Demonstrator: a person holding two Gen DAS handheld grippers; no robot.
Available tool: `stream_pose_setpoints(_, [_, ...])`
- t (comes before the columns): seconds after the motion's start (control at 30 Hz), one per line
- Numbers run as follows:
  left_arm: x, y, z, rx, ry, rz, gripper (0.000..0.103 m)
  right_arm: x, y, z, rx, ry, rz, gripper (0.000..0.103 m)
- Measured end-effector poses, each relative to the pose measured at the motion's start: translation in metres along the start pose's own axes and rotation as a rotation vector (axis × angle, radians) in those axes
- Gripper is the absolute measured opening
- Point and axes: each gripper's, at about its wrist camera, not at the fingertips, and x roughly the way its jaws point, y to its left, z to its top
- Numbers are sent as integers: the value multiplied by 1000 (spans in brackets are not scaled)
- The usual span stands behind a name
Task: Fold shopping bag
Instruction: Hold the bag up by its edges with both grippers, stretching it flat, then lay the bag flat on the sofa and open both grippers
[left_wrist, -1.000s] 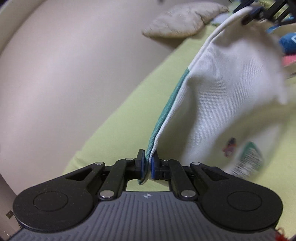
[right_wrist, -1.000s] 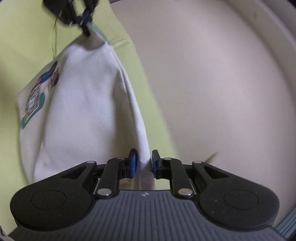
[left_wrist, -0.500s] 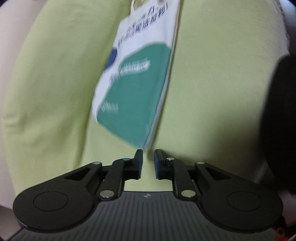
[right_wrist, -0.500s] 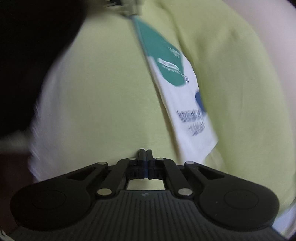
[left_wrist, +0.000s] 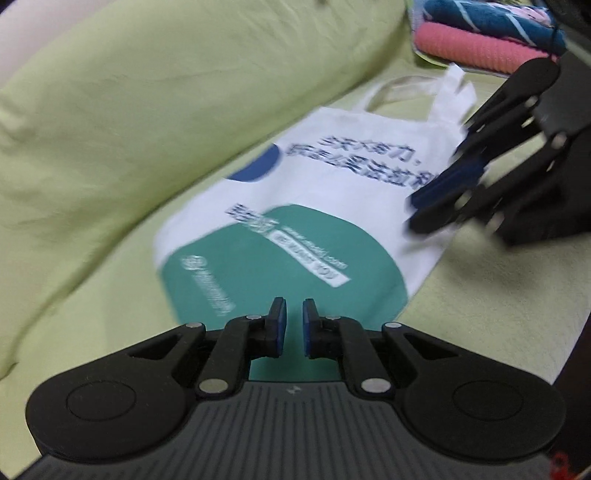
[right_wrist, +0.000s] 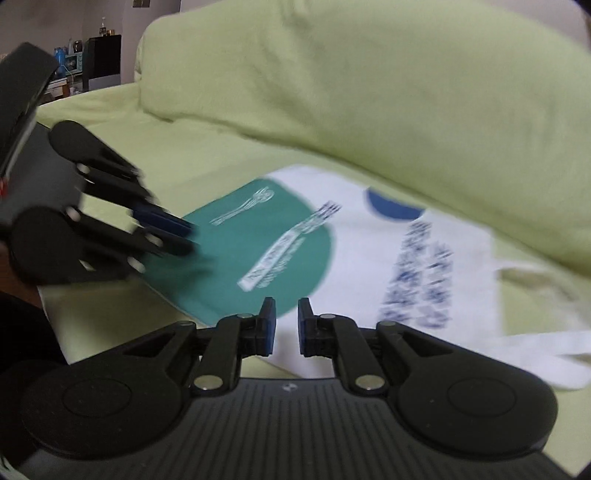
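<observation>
L gripper (left_wrist: 293, 325): jaws closing, narrow gap showing, nothing between pads, hanging just above bag's teal end. R gripper (right_wrist: 287, 325): jaws slightly apart, empty, over bag's near edge. Shopping bag (left_wrist: 295, 221) is lying flat, printed side up, on green sofa seat (left_wrist: 480, 314), handles (left_wrist: 402, 86) pointing away. Beyond: back cushion (left_wrist: 166, 110), folded towels (left_wrist: 487, 40).

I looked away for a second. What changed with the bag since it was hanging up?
Both grippers let go of the shopping bag, which dropped flat, print up, onto the green sofa cover. The left gripper and right gripper came down over it, empty. The cover is unchanged.
</observation>
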Motion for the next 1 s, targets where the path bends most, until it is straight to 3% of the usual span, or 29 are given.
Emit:
stream_pose_setpoints(0.1, [18,13,-12,-20,37,45,9,14,-8,-13,29,63,-68,7])
stream_pose_setpoints(0.2, [29,52,-20,-113,120,147,9,1,-51,-25,143,72,-237,7])
stream_pose_setpoints(0.27, [29,71,-24,-148,164,189,8,-10,-85,-32,224,78,-288,7])
stream_pose_setpoints(0.3, [22,75,-25,-163,153,186,8,-17,-101,-35,265,78,-298,0])
stream_pose_setpoints(0.37, [4,77,-22,-194,93,170,8,-30,-124,-36,328,76,-335,3])
stream_pose_setpoints(0.4, [-5,75,-20,-199,63,154,9,-35,-128,-35,345,57,-340,11])
stream_pose_setpoints(0.47, [-13,59,-13,-161,27,112,12,-43,-131,-30,396,2,-310,15])
stream_pose_setpoints(0.5, [-13,50,-11,-140,24,99,21,-45,-130,-29,427,-7,-288,25])
stream_pose_setpoints(0.53, [-12,43,-10,-126,34,94,22,-46,-128,-29,454,-6,-281,38])
stream_pose_setpoints(0.67, [-29,29,-20,-145,31,83,23,-67,-118,-51,652,-28,-222,41])
stream_pose_setpoints(0.7, [-36,23,-23,-104,20,85,25,-72,-119,-60,729,-31,-192,41])
stream_pose_setpoints(0.8, [-49,2,-34,86,14,78,51,-82,-121,-88,938,-53,-129,41])
stream_pose_setpoints(0.83, [-52,-4,-39,151,18,73,55,-80,-123,-95,1008,-65,-107,43])
stream_pose_setpoints(0.9, [-48,-15,-46,276,48,78,55,-70,-127,-102,1117,-75,-78,45])
stream_pose_setpoints(1.0, [-33,-27,-54,438,72,130,56,-55,-129,-100,1181,-131,-94,50])
